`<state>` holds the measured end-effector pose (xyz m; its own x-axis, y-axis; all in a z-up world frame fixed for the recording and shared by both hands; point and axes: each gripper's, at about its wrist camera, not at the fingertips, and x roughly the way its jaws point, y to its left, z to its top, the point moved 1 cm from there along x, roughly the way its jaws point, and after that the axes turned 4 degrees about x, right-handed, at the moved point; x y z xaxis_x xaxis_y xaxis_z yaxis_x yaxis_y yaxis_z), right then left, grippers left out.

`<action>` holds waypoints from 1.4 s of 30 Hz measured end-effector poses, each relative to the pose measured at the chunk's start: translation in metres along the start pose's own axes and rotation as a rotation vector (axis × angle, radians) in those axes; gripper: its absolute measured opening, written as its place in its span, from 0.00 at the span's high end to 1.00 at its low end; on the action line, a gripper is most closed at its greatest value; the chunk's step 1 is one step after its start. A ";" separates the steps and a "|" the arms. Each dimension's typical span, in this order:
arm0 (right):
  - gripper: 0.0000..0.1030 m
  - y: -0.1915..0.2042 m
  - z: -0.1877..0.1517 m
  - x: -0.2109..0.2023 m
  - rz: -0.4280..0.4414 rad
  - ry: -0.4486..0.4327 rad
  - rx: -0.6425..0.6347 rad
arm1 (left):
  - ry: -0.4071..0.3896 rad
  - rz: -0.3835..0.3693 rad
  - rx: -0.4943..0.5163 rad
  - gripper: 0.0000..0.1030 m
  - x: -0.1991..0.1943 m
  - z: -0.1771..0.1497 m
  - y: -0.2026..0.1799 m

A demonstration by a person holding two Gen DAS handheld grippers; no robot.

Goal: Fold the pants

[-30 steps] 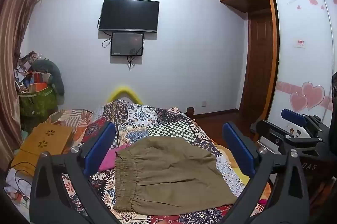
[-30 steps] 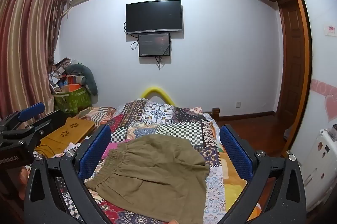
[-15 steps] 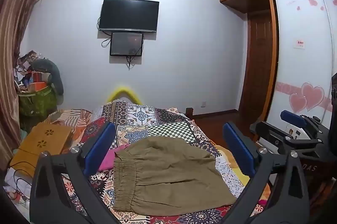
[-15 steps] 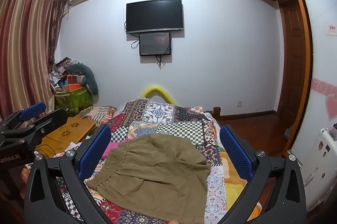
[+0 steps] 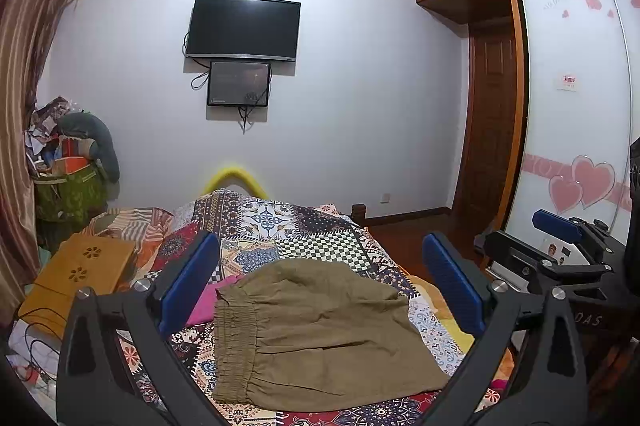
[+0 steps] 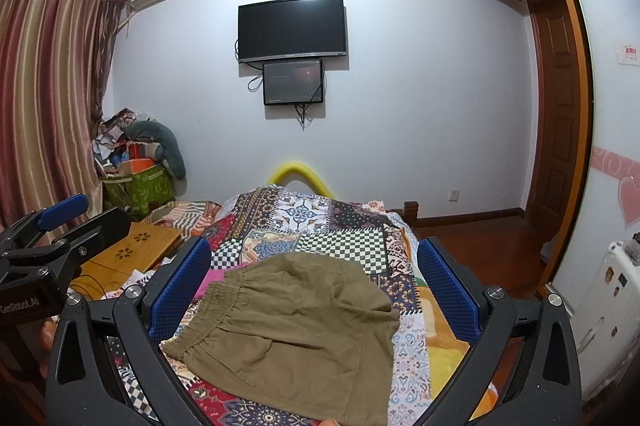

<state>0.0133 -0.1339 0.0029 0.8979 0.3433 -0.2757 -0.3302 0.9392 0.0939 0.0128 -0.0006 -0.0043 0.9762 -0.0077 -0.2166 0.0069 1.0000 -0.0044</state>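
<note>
Pants (image 5: 316, 338), olive, folded into a compact shape, flat on patchwork bedspread (image 5: 320, 246), elastic waistband toward the left. Left gripper (image 5: 320, 290) and right gripper (image 6: 316, 298) both raised over the garment, blue pads spread wide, nothing held. Beyond: pink cloth (image 5: 208, 302), wall-mounted television (image 5: 244, 27).

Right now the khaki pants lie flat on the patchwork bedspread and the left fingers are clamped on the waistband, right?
Not quite. The pants do lie on the bedspread, but the left fingers are open and clear of the waistband, as the left wrist view shows.
</note>
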 end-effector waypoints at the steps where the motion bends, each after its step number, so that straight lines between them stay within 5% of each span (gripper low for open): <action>1: 0.00 0.000 0.000 0.000 -0.001 0.000 -0.001 | 0.001 -0.001 -0.001 0.00 0.000 0.000 -0.001; 42: 0.00 -0.003 -0.001 0.001 -0.001 0.001 0.005 | 0.006 -0.009 -0.001 0.00 0.002 -0.004 -0.001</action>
<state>0.0147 -0.1362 0.0011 0.8979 0.3424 -0.2765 -0.3280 0.9395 0.0982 0.0140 -0.0021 -0.0082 0.9747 -0.0170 -0.2228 0.0158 0.9998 -0.0071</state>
